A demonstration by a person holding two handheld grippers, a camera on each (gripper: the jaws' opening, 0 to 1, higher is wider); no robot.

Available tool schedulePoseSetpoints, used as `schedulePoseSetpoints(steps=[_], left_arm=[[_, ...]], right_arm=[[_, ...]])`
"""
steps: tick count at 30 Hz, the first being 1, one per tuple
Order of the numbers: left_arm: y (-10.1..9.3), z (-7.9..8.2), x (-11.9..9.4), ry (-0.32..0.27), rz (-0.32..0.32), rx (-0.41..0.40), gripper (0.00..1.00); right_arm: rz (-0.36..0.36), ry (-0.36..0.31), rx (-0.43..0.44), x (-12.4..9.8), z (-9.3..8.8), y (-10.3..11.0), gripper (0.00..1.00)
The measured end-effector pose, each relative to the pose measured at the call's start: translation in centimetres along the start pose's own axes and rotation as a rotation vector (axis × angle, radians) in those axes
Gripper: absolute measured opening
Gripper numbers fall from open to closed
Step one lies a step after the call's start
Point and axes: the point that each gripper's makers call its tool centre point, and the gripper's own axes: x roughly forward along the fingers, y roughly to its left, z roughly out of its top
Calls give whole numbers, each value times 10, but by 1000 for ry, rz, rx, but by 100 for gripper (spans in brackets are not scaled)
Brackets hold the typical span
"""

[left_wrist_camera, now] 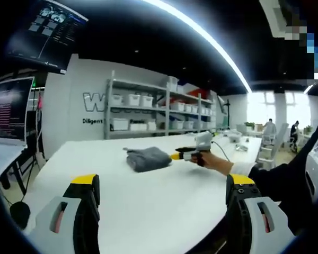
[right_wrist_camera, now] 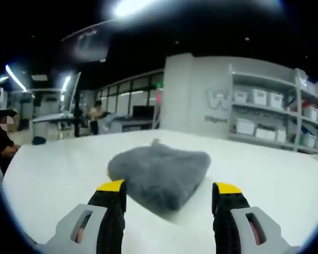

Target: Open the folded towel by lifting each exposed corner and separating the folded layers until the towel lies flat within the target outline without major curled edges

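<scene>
The white table stretches ahead of both grippers, with the grey towel lying on it folded into a thick pad; no layer is lifted yet, so the job looks to be at its start, in the approach for the first corner. No target outline can be made out on the tabletop.

In the right gripper view the right gripper has its jaws spread wide and empty, the towel's near edge lying just ahead, between the two yellow tips.

The left gripper hangs back, well short of the towel, jaws wide and holding nothing.

The next move, as I judge it, calls for the right jaws to drop to the near edge and pinch the top layer alone, not the whole stack.
</scene>
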Motion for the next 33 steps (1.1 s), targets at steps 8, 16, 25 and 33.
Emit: schedulePoseSetpoints(steps=[8, 16, 25, 33], left_arm=[[-5, 4, -2, -7, 0, 8, 97], [-5, 5, -3, -8, 2, 7, 97], [-11, 8, -4, 23, 18, 53, 97], [-12, 7, -4, 33, 19, 57, 97]], right_arm=[[-7, 3, -5, 2, -5, -6, 59], [1, 14, 59, 2, -12, -8, 57], [-9, 43, 17, 9, -17, -4, 50], [-17, 82, 2, 13, -25, -1, 47]])
